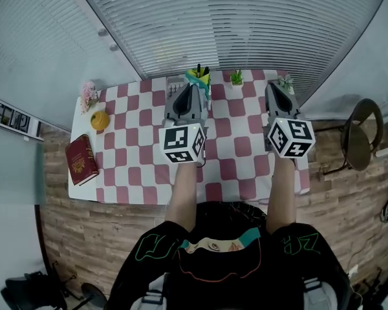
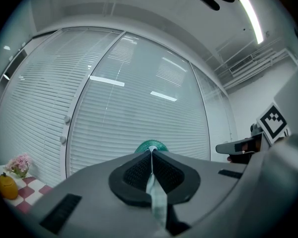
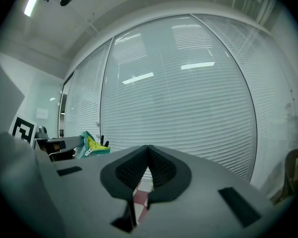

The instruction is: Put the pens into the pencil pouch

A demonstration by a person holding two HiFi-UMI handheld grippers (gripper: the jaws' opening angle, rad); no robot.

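Note:
A teal and yellow pencil pouch (image 1: pixel 198 80) stands at the far edge of the checkered table (image 1: pixel 240 148), with dark pens (image 1: pixel 202 70) sticking out of its top. My left gripper (image 1: pixel 193 88) is level and shut, its tips right by the pouch. In the left gripper view the pads (image 2: pixel 139 172) are closed, and the teal pouch (image 2: pixel 151 145) shows just past the left gripper (image 2: pixel 151 152); whether they touch I cannot tell. My right gripper (image 1: pixel 272 86) hovers to the right, shut and empty. The right gripper view shows the right gripper (image 3: pixel 148 147) closed and the pouch (image 3: pixel 92 144) off to the left.
Two small potted plants (image 1: pixel 237 77) (image 1: pixel 286 82) stand along the far edge. Pink flowers (image 1: pixel 88 95), a yellow lemon-shaped object (image 1: pixel 99 119) and a red book (image 1: pixel 81 159) sit at the table's left end. A chair (image 1: pixel 362 134) stands to the right. Window blinds rise behind the table.

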